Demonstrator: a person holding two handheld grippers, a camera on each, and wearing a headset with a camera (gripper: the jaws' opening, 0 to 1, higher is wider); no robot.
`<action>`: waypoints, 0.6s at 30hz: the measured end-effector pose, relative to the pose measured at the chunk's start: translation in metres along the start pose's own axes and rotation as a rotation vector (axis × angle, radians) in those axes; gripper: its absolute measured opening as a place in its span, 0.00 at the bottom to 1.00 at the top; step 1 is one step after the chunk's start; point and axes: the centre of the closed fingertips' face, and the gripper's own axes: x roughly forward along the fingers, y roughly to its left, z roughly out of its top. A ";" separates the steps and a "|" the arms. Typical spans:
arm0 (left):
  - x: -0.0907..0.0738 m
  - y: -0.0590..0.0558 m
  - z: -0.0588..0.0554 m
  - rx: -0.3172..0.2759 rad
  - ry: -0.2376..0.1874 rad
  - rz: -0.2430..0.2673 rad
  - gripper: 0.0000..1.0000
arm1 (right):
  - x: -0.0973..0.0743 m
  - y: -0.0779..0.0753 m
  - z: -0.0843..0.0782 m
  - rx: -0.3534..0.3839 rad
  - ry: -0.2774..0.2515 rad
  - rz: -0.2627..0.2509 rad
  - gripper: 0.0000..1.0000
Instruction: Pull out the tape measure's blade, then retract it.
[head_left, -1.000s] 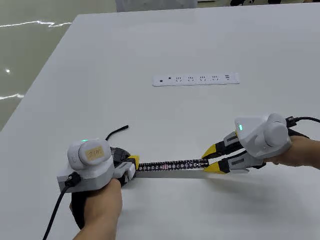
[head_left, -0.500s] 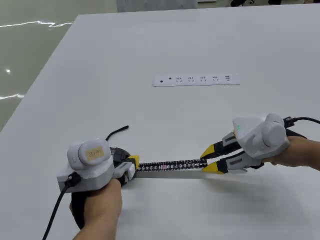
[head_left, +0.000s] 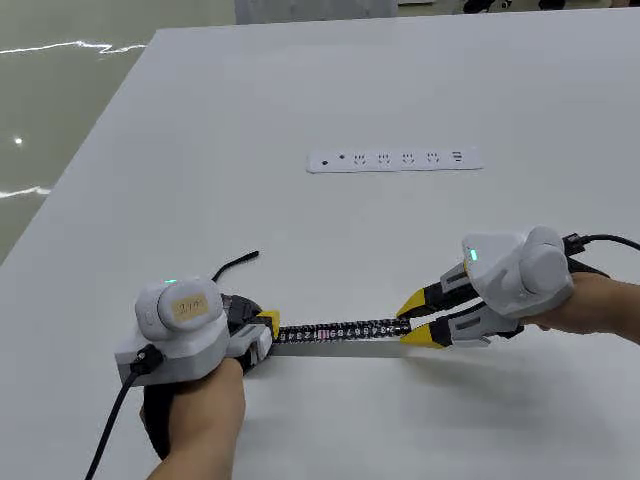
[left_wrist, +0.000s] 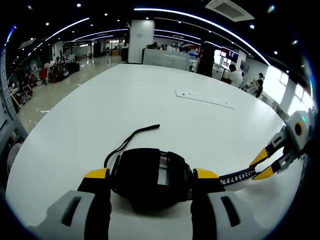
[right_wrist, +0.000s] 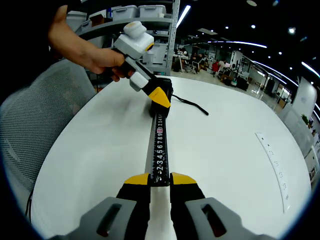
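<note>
Tape measure (left_wrist: 150, 172) sits on the tabletop (head_left: 350, 80) at seven o'clock in the head view, clamped in the left hand-held gripper (head_left: 262, 325); its blade (head_left: 340, 330) stretches toward three o'clock, pinched by the right hand-held gripper (head_left: 408, 322).

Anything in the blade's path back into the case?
Nothing visible. The blade runs straight over bare table from the right gripper to the case in the left gripper; the power strip lies well clear.

White table (head_left: 400, 80) (a power strip (head_left: 395, 159) on it), glossy floor (head_left: 60, 100), ceiling strip lights (left_wrist: 150, 9).
</note>
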 end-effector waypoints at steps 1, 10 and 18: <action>0.000 0.000 0.000 0.000 0.000 0.000 0.60 | 0.001 0.000 0.000 0.000 -0.001 0.000 0.13; 0.003 0.002 0.000 -0.004 0.000 0.001 0.60 | 0.004 -0.001 0.000 0.000 -0.002 0.000 0.13; 0.000 0.001 0.000 -0.007 0.000 0.001 0.60 | 0.005 0.000 0.003 0.001 -0.005 -0.002 0.13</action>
